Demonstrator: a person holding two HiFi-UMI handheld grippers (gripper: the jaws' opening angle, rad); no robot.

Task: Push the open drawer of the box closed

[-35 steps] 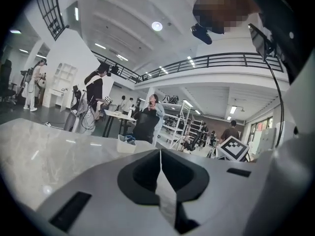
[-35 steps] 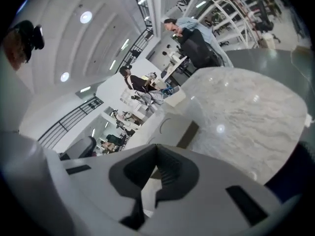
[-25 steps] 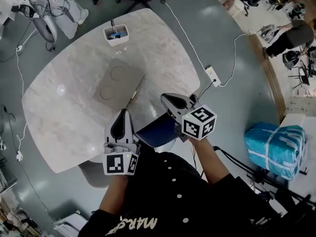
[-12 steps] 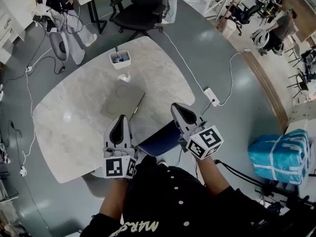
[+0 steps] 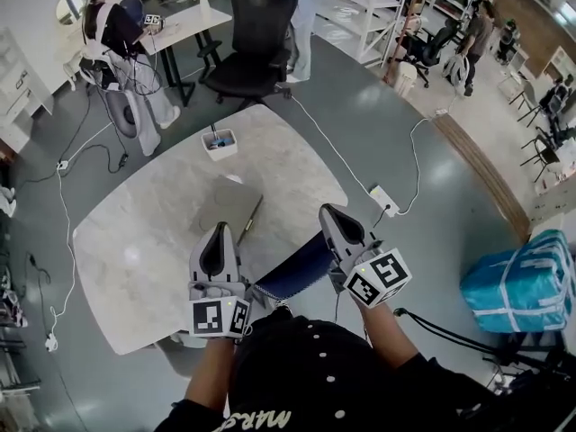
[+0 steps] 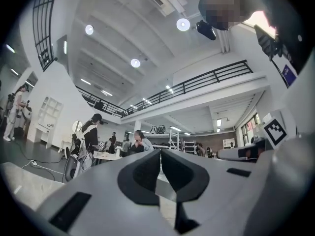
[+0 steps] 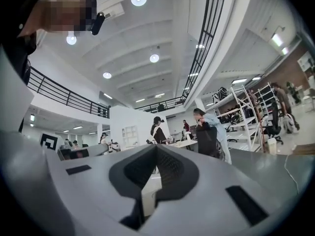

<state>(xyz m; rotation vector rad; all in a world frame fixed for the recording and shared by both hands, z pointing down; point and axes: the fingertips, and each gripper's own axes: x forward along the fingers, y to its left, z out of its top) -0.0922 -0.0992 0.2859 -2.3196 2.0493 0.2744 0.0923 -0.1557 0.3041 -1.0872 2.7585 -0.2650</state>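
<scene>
A small white box (image 5: pixel 220 142) stands at the far edge of the marble table (image 5: pixel 135 241); something blue and a dark stick show in its open top. No drawer can be made out at this size. My left gripper (image 5: pixel 219 230) and right gripper (image 5: pixel 328 212) hover over the table's near edge, far from the box, both with jaws together and nothing between them. In the left gripper view the left gripper (image 6: pixel 160 154) points up into the hall, and the right gripper (image 7: pixel 155 149) does the same in the right gripper view. Neither gripper view shows the box.
A grey flat mat (image 5: pixel 227 203) lies mid-table with a thin rod (image 5: pixel 249 209) along its right side. A dark blue seat (image 5: pixel 292 266) sits between the grippers. Beyond the table are a black office chair (image 5: pixel 252 39), a standing person (image 5: pixel 117 52), a floor power strip (image 5: pixel 385 202) and a blue wrapped bundle (image 5: pixel 522 282).
The head view has lifted, so the table and white box sit lower in frame and more of the hall shows. Both grippers stay shut near the table's front edge, the right one slightly further right.
</scene>
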